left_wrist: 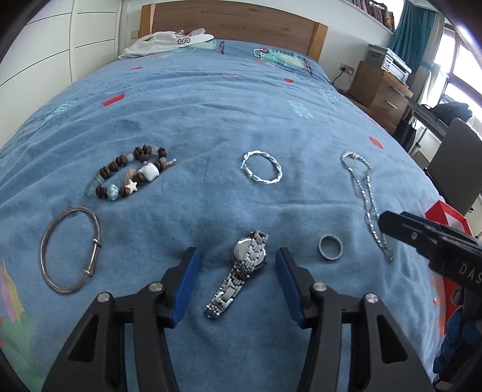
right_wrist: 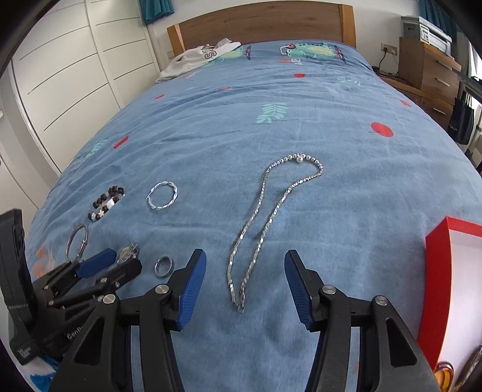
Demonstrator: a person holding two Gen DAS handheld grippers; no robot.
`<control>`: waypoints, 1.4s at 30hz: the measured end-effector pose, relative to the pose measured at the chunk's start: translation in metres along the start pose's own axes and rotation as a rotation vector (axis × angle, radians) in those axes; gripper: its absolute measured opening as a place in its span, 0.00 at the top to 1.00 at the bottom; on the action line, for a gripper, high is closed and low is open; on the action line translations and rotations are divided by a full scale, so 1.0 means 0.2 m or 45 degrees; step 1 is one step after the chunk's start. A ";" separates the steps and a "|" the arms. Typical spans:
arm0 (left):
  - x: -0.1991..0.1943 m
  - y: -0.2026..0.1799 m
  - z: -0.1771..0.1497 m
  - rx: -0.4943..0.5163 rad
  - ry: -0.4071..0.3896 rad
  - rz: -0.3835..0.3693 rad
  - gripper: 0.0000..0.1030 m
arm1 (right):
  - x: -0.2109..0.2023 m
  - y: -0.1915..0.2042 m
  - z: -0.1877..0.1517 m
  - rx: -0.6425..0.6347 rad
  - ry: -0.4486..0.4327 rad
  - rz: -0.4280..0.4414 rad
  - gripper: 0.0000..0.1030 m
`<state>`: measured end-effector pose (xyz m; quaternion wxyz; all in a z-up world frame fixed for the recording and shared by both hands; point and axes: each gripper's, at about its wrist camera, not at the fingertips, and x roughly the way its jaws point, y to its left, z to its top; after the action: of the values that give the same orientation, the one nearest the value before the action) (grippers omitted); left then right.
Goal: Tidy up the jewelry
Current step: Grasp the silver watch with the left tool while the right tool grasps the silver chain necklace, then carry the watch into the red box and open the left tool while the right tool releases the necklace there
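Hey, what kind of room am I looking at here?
A bedroom, most likely: a bed with a blue printed bedspread and a wooden headboard, white wardrobe doors beside it, and a wooden chest of drawers.

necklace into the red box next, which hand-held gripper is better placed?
Right. The right hand-held gripper is open and straddles the near end of the necklace, with the red box on its side. The left hand-held gripper is lined up on the watch.

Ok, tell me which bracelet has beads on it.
The brown beaded bracelet with the white star; the twisted silver bracelet and the plain bangle are bare metal.
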<state>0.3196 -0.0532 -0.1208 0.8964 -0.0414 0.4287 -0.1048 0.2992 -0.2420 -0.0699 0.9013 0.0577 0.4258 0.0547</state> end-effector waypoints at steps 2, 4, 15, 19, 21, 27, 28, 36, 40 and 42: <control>0.01 0.01 0.00 -0.009 -0.012 0.006 0.60 | 0.04 -0.01 0.02 0.004 0.004 -0.007 0.48; 0.02 0.02 0.00 -0.017 -0.019 0.013 0.66 | 0.08 -0.02 0.04 0.011 0.011 -0.020 0.48; 0.02 0.08 0.00 -0.078 -0.057 -0.026 0.81 | 0.24 -0.05 0.10 0.042 0.023 -0.065 0.59; 0.00 0.08 0.00 -0.087 -0.072 -0.039 0.81 | 0.26 -0.05 0.10 0.055 0.014 -0.053 0.78; -0.01 0.09 0.00 -0.099 -0.081 -0.052 0.81 | 0.24 -0.07 0.09 0.079 0.008 -0.032 0.96; -0.06 0.09 0.01 -0.110 -0.115 -0.069 0.81 | 0.10 -0.06 0.05 0.081 -0.055 0.015 0.97; -0.07 0.08 0.01 -0.106 -0.121 -0.069 0.81 | 0.06 -0.05 0.05 0.082 -0.070 0.027 0.97; -0.29 -0.01 0.04 -0.065 -0.183 -0.076 0.81 | -0.30 -0.03 0.01 0.073 -0.174 0.101 0.98; -0.40 -0.09 0.04 -0.057 -0.198 -0.113 0.81 | -0.51 -0.05 -0.01 0.075 -0.230 0.118 0.98; -0.46 -0.16 0.04 -0.027 -0.205 -0.130 0.81 | -0.60 -0.08 -0.01 0.078 -0.260 0.113 0.98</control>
<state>0.2654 -0.0644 -0.0405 0.9210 -0.0809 0.3535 -0.1423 0.2220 -0.2750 0.0178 0.9344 0.1093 0.3304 0.0755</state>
